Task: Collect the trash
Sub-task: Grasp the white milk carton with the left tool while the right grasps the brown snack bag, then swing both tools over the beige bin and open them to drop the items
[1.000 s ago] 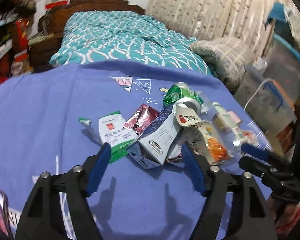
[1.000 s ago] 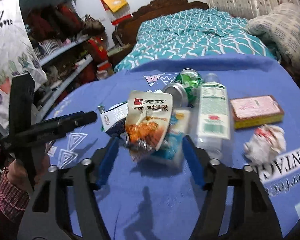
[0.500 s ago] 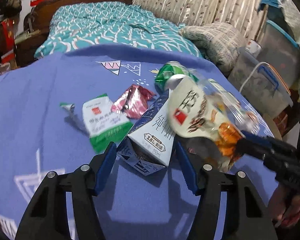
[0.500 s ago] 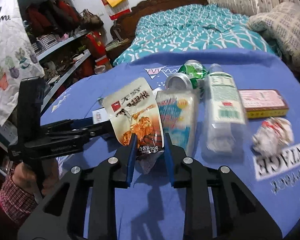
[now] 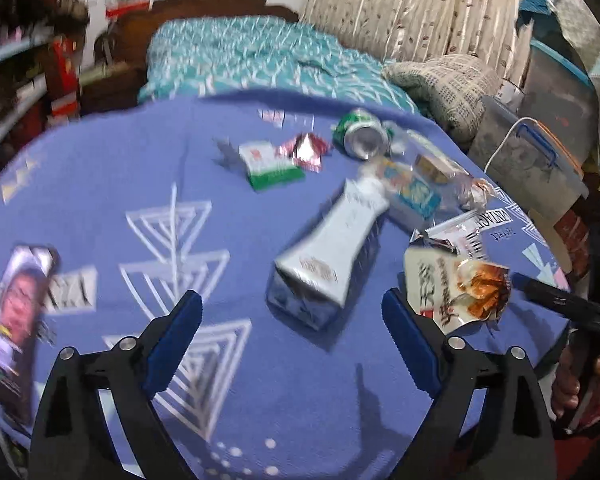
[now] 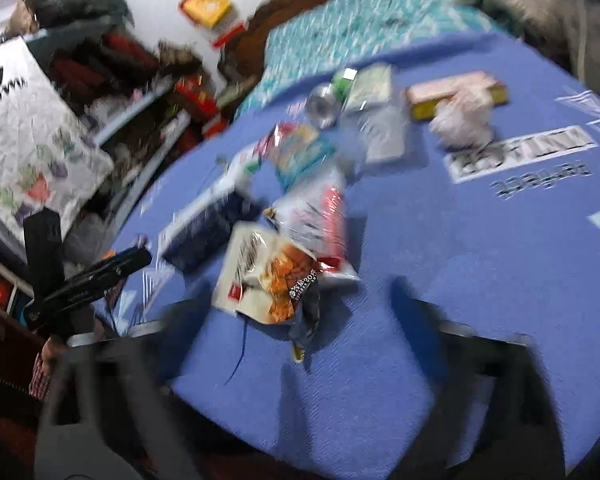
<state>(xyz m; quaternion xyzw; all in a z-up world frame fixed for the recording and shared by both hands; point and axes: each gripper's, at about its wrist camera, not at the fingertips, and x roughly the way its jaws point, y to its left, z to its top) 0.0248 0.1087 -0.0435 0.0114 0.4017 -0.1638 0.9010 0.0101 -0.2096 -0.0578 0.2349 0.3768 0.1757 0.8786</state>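
Note:
Trash lies on a blue tablecloth. A white and orange snack bag lies near the table's right edge; in the right wrist view it lies loose between and ahead of my right fingers. A blue and white milk carton lies on its side just ahead of my left gripper, which is open and empty. My right gripper is open, blurred. A green can, green-white packet, pink wrapper and clear bottle lie farther back.
A crumpled white paper ball and a pink and yellow box lie at the far right. A printed card lies at the table's left edge. A bed stands beyond the table, shelves at left.
My right gripper opened and let go of the snack bag, which now lies on the cloth. Both grippers pulled back; the left one opened wider and sits farther from the carton.

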